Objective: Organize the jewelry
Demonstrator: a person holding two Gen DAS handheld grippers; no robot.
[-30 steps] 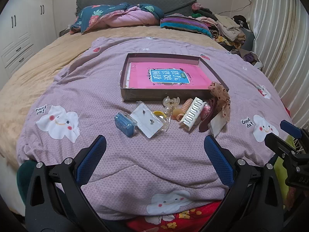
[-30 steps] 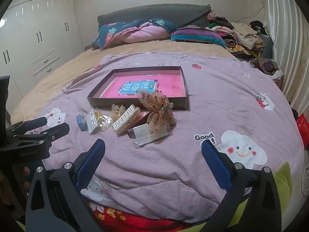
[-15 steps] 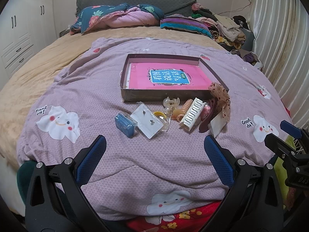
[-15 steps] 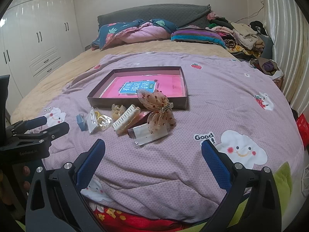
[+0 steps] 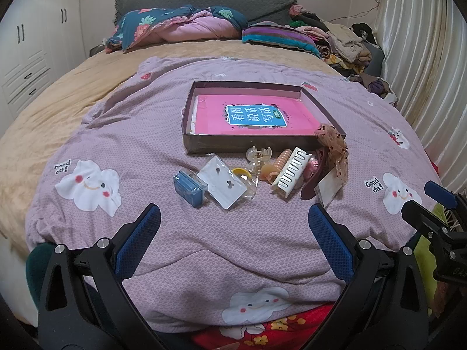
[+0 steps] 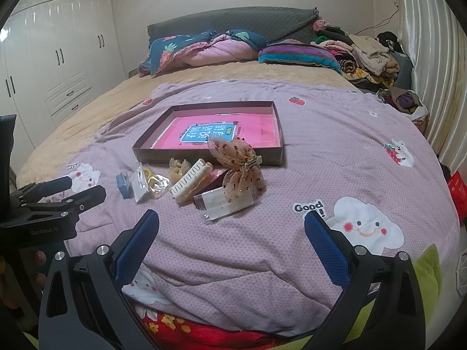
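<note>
Both claws hover spread wide and empty over the near edge of a bed: the left claw (image 5: 233, 233) and the right claw (image 6: 230, 233), each with blue pads. Ahead of them, on a lilac quilt (image 5: 131, 145) printed with smiling clouds, a loose row of small accessories runs left to right, well apart from either claw. From the left: a blue box (image 5: 189, 188), a clear packet holding an earring card (image 5: 223, 182), a clear hair clip (image 5: 258, 157), a white comb clip (image 5: 290, 172) whose long axis slants from near-left to far-right, a dark red clip (image 5: 316, 176) beside it on much the same slant, and a brown dotted mesh bow (image 6: 238, 166) lying on a white card (image 6: 224, 202). Just behind the row sits a shallow dark tray (image 5: 251, 143), its long side facing the claws. Inside it lies a pink book (image 5: 251, 115) with a blue label. The left claw is nearer the blue box; the right claw is nearer the bow.
</note>
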